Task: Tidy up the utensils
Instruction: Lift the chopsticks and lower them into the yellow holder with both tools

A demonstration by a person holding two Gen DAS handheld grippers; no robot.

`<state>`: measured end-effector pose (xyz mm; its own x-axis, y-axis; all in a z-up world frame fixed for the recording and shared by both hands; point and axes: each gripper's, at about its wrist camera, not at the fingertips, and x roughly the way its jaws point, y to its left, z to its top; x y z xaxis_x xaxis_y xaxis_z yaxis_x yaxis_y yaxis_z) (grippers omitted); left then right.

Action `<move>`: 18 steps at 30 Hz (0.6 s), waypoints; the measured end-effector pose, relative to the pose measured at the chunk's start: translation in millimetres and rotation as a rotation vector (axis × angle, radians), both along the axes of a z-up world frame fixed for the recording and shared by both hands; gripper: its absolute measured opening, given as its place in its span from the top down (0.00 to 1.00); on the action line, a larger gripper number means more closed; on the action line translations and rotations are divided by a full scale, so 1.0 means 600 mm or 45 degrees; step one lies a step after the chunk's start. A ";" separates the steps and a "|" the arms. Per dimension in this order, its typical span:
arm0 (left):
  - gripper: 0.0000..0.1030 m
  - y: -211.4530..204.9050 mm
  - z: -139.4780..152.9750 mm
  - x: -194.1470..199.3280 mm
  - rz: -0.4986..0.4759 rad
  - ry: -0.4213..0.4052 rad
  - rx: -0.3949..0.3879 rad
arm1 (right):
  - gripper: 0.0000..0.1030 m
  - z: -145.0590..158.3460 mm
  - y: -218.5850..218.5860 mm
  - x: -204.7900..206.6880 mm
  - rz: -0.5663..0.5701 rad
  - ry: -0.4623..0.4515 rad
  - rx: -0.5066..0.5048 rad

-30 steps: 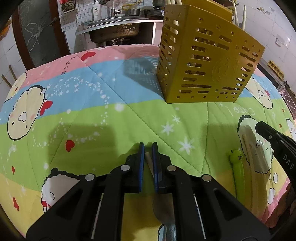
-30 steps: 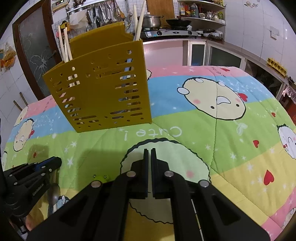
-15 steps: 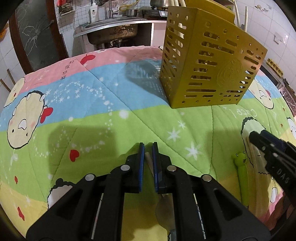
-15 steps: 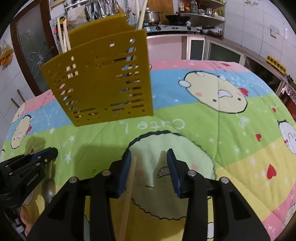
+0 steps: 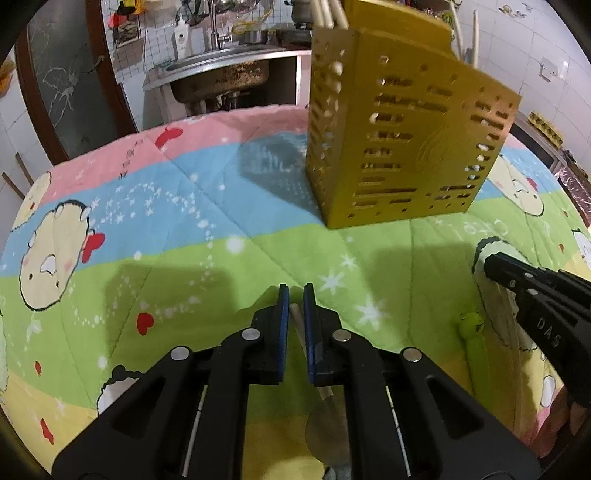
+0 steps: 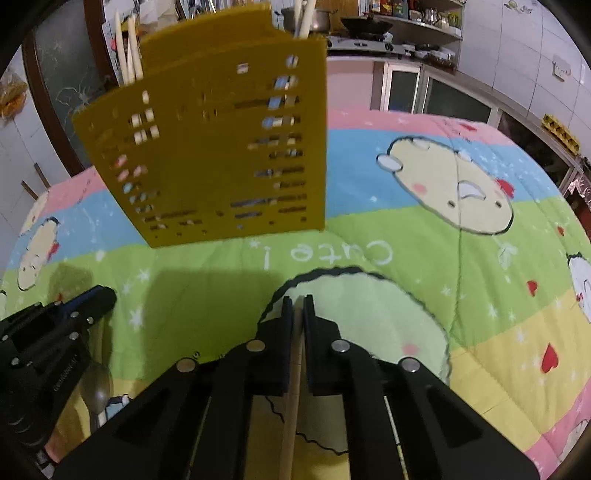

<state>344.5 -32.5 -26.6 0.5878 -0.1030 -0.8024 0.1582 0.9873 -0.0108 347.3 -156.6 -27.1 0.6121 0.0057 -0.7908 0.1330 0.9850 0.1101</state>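
Observation:
A yellow perforated utensil holder stands on the quilt with pale chopsticks sticking out of it. My left gripper is shut on the handle of a metal spoon, whose bowl hangs behind the fingers. My right gripper has its jaws closing tight on a wooden chopstick, and the pads press it. A green frog-headed utensil lies on the quilt between the two grippers.
A cartoon-print quilt covers the table. Behind it are a steel sink, a stove with a pan, cabinets and a dark door.
The right gripper opened around the chopstick half a second ago and has since closed on it. Both views have come a little nearer the yellow holder. The left grip on the spoon is unchanged.

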 end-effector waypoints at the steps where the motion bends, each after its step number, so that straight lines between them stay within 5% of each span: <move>1: 0.94 0.000 0.004 -0.002 0.000 -0.008 -0.008 | 0.94 0.006 -0.005 -0.004 0.005 -0.015 0.032; 18: 0.95 -0.033 0.164 -0.054 -0.069 -0.380 -0.055 | 0.94 0.133 -0.077 -0.058 -0.021 -0.444 -0.003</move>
<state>312.0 -52.1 71.9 0.7896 -0.1706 -0.5894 0.2131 0.9770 0.0026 312.4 -202.9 52.5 0.8453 -0.0078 -0.5343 0.1036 0.9833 0.1496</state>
